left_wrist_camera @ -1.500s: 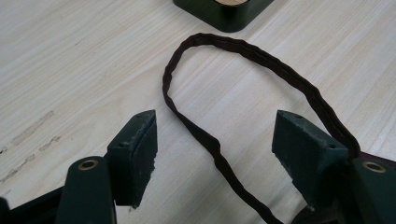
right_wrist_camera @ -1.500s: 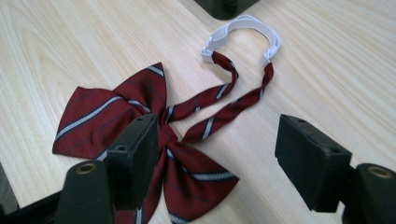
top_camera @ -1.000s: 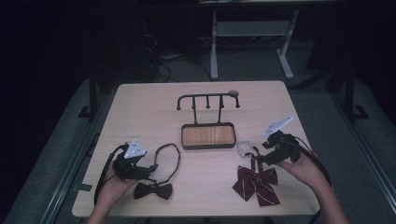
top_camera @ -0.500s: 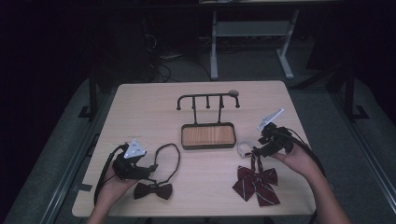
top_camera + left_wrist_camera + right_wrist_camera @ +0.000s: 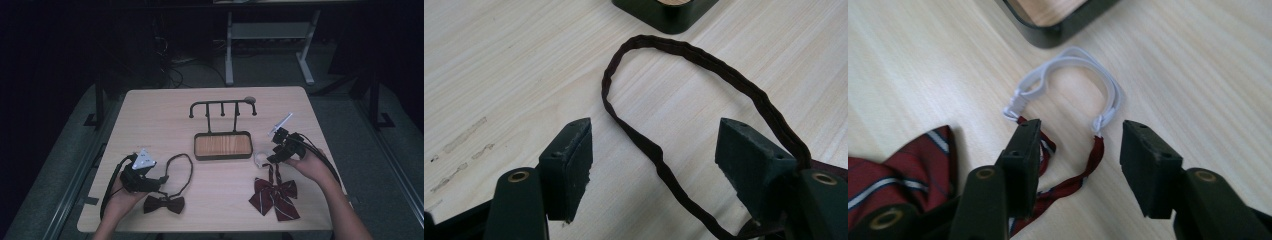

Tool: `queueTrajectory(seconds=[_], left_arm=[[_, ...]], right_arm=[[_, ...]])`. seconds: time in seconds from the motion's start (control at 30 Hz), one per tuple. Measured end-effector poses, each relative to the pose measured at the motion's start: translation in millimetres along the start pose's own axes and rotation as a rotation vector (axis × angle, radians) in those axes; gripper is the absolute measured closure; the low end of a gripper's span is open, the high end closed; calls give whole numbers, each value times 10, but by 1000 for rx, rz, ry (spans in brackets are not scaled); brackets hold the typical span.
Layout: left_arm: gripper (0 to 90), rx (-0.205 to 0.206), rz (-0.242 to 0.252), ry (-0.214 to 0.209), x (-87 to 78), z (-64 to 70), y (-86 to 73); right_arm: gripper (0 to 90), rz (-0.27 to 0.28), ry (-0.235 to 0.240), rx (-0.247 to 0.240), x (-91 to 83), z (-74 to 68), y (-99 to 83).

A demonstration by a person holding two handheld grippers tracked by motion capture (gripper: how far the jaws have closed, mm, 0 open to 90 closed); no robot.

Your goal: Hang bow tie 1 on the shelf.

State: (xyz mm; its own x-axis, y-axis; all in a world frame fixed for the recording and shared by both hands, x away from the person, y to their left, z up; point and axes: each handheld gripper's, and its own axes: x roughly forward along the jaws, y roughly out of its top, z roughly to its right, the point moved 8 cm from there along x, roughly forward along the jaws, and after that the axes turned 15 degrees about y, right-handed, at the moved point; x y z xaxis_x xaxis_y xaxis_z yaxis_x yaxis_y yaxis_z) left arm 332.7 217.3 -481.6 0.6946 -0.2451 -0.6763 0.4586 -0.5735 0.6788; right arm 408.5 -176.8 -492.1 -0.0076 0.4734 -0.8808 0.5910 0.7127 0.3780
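1. Hooks on the rack [image 5: 222, 106] are bare; nothing appears hung yet.
2. Left hand-held gripper [image 5: 654, 165], jaws wide apart and empty, straddles the black bow tie's strap [image 5: 651, 145] on the worktop [image 5: 160, 115].
3. Right hand-held gripper [image 5: 1080, 150], equally spread and empty, hovers over the striped bow tie's [image 5: 893, 165] white elastic loop [image 5: 1073, 70].

Both forearms are reaching in low over the counter [image 5: 150, 115], the left gripper [image 5: 654, 165] and the right gripper [image 5: 1080, 150] each hanging with jaws spread wide, gripping nothing.

Matt pale wood table [image 5: 499, 60], striped cloth bow tie [image 5: 893, 170] (white elastic), dark crinkled strap [image 5: 659, 150]
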Motion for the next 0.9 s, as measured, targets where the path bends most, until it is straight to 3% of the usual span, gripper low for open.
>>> queueTrajectory(seconds=[0.4,0.53,0.6,0.9], left_arm=[[317,0,1,-1,5,8,5],[318,1,-4,0,12,5,0],[318,1,-1,2,9,0,4],[318,6,2,-2,11,10,8]], right_arm=[[624,-72,-36,31,129,115,-23],[654,-90,-25,39,170,133,-34],[706,-100,-30,45,183,139,-42],[792,-121,-44,35,207,147,-45]])
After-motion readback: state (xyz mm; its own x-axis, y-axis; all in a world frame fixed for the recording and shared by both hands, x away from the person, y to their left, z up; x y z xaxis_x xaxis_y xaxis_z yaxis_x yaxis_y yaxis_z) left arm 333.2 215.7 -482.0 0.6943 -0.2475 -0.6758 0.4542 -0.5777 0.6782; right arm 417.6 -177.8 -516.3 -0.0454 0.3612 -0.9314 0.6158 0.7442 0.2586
